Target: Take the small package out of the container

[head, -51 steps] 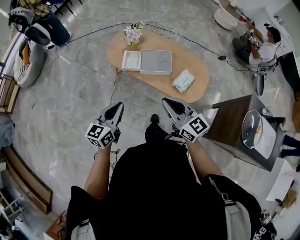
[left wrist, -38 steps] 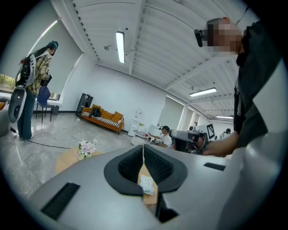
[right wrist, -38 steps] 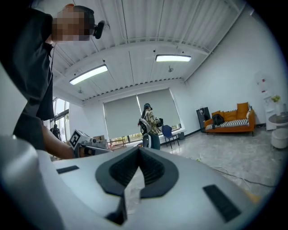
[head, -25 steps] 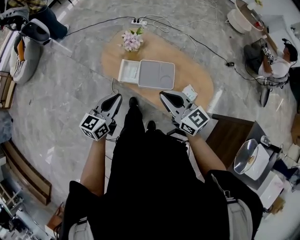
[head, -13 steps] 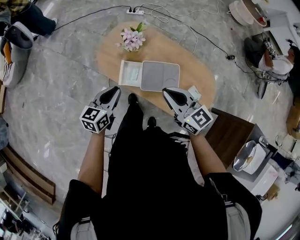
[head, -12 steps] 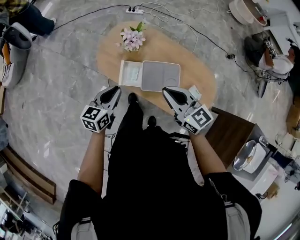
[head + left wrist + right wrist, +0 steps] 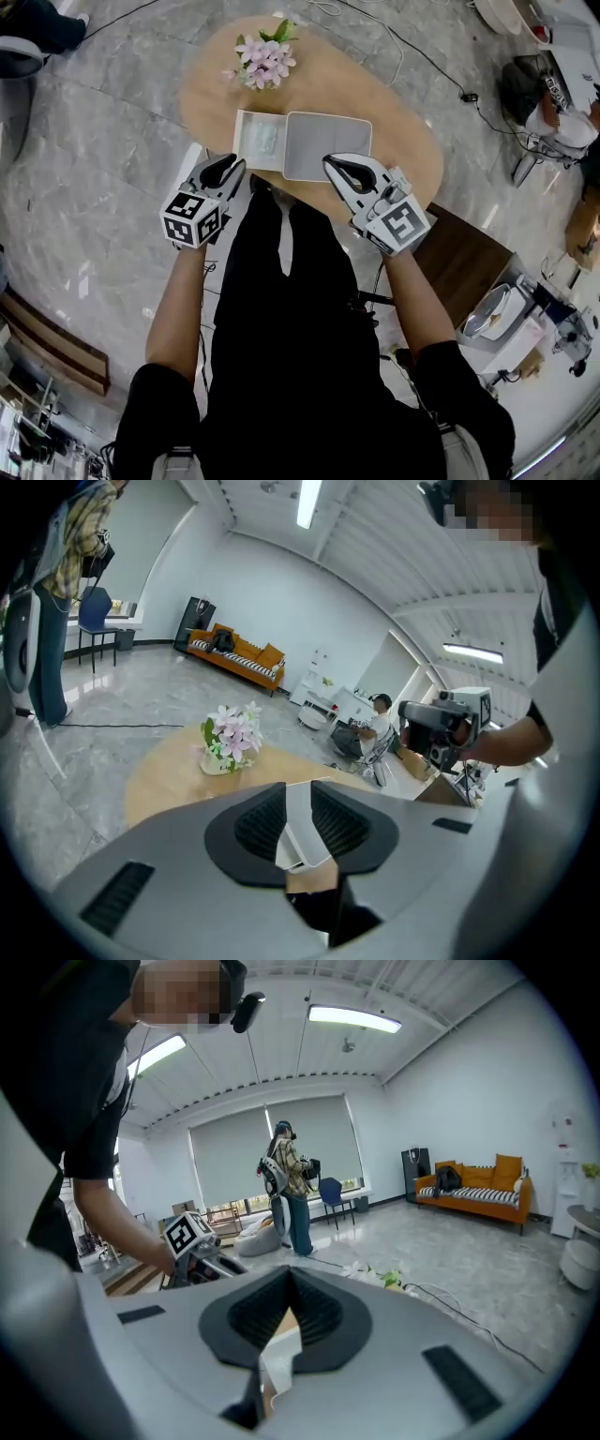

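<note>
Care is needed on the approach: the small package (image 7: 263,141) lies in the left half of the container (image 7: 328,146), by the near edge of the tabletop (image 7: 398,117). The left gripper (image 7: 233,164), whose jaws have just been opening with nothing between them, should be centred over it. The right gripper (image 7: 332,164) is closed and empty.

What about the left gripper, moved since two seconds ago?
Yes. The left gripper has moved forward to the near edge of the table; its jaws have just been opening, nothing between them.

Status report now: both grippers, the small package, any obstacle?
Left gripper open, jaws just opening, empty. Right gripper shut, empty. Small package lies in open container, untouched. Nothing covers it.
</note>
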### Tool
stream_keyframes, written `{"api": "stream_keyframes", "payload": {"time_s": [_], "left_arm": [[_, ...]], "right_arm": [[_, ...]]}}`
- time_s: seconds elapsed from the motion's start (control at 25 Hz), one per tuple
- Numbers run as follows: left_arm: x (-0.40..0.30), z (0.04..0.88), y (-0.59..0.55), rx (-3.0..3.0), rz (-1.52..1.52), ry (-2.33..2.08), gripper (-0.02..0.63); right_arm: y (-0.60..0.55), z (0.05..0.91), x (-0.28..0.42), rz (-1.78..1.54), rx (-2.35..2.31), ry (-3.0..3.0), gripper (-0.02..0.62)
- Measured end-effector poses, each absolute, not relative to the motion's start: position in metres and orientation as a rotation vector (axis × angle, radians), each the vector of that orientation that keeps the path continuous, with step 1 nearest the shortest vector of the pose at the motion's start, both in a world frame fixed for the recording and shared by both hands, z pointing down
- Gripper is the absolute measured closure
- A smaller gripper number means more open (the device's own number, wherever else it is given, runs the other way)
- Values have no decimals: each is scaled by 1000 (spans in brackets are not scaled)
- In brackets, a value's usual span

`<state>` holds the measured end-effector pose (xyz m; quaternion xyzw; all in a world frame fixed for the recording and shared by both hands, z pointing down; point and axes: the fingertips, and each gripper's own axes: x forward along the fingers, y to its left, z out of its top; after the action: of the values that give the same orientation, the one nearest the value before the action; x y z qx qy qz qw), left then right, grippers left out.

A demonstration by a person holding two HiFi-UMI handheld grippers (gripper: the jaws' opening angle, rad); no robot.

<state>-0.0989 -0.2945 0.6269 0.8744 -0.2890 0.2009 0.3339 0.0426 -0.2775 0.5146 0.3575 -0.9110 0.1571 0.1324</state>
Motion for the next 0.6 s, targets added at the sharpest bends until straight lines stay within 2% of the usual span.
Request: {"api": "stream_keyframes", "payload": {"time_s": [0.6], "left_arm": [[-57,750,-318,2155,783,-815,478]], "right_arm": [[-323,669,53,597,795,-2580,584]]}}
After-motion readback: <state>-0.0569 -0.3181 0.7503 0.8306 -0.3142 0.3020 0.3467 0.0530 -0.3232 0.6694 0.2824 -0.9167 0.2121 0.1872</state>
